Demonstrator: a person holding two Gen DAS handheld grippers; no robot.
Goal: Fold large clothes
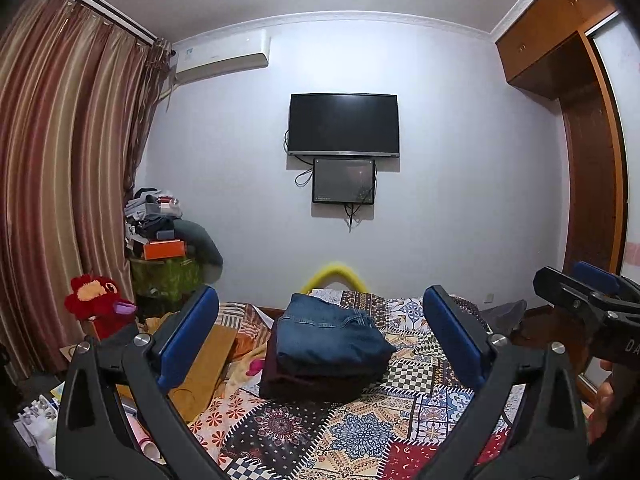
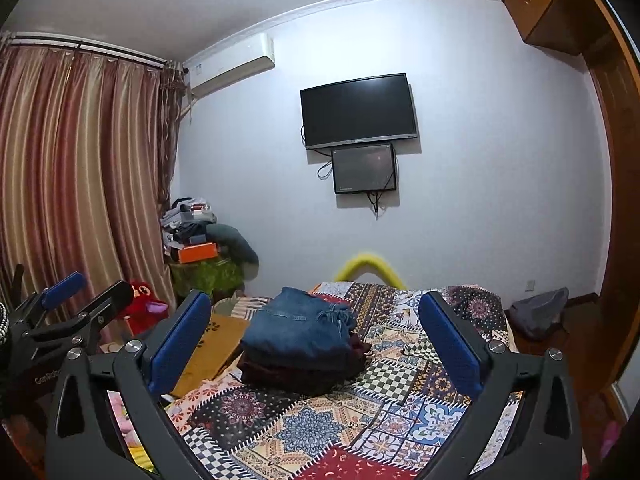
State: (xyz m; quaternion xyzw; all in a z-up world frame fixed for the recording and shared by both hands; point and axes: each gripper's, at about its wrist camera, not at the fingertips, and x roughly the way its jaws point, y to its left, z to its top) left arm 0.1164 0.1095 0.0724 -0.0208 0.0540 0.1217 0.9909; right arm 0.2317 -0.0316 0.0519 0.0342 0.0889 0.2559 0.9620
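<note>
Bedroom, both wrist views looking along a bed toward the far wall.

Left gripper: jaws spread wide, blue pads far apart, nothing between them touching either pad. It hangs above the patchwork bedspread, clear of the cloth. Right gripper: same posture, jaws fully apart, pads bare, holding nothing. Each gripper shows at the edge of the other's view: the right one at the right edge of the left view, with part of a hand behind it; the left one at the left edge of the right view.

Folded jeans: blue denim, folded into a compact block, lying on top of a folded dark maroon garment. The pair forms one small stack near the middle of the bed, ahead of both grippers and apart from them. In the right view the maroon layer pokes out on the stack's right side.

Surroundings: wall-mounted television with a smaller screen just below it, cables hanging. Air conditioner high on the wall by the striped curtains. Red plush toy left of the bed. Cluttered pile with an orange box in the corner. Yellow curved tube at the bed's far end. Wooden wardrobe at right
</note>
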